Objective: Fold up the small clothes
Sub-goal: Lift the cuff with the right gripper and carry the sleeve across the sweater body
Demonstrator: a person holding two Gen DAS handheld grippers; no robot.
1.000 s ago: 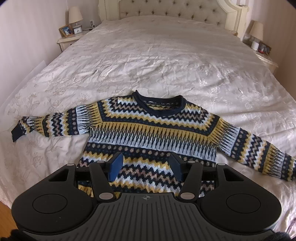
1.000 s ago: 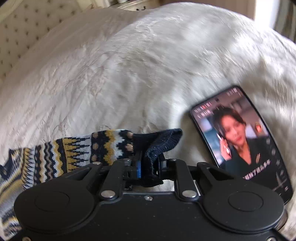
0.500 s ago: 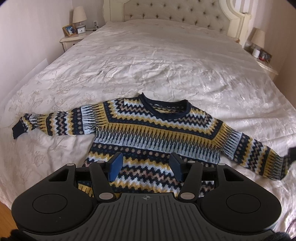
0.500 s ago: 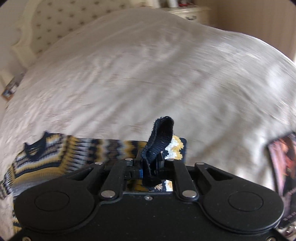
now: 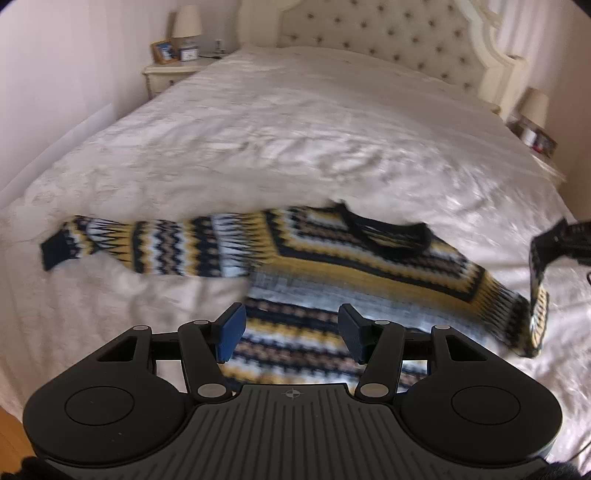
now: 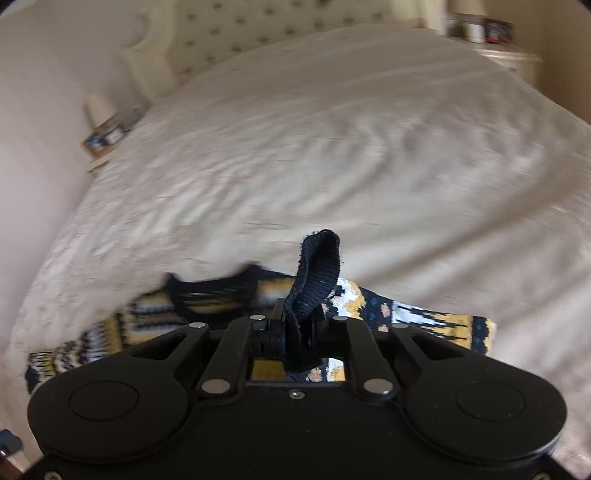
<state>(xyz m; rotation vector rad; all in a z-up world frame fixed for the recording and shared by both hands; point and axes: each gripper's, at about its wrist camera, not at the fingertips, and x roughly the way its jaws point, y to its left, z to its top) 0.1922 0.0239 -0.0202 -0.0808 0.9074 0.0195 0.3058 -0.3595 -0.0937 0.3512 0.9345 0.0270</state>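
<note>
Sweater knit filled the space ahead of the jaws in the left wrist view: one patterned sweater [image 5: 354,266] in navy, yellow, white and tan lay flat on the white bedspread [image 5: 295,140], its hem passing beneath and between the fingers. The left gripper [image 5: 291,328] stood half open with nothing between its two blue pads [image 5: 231,330], which hung above the lower body of the garment without pressing on it. One sleeve stretched out well to the left of the jaws, ending in a navy cuff [image 5: 55,253]. To the right of the jaws the other sleeve rose off the bed, lifted by the right gripper [image 5: 565,242] at the picture's edge. Beyond the jaws stood one tufted headboard [image 5: 388,33], two bedside tables, and two lamps, one on each table [image 5: 186,22].

From the right wrist view, the right gripper [image 6: 295,328] was clamped narrow on one navy cuff [image 6: 317,273], which stood up in a loop just ahead of the fingers. The sweater [image 6: 207,299] lay blurred below and to both sides of the jaws, its neckline to their left. Bedspread [image 6: 332,147] spread beyond the jaws.
</note>
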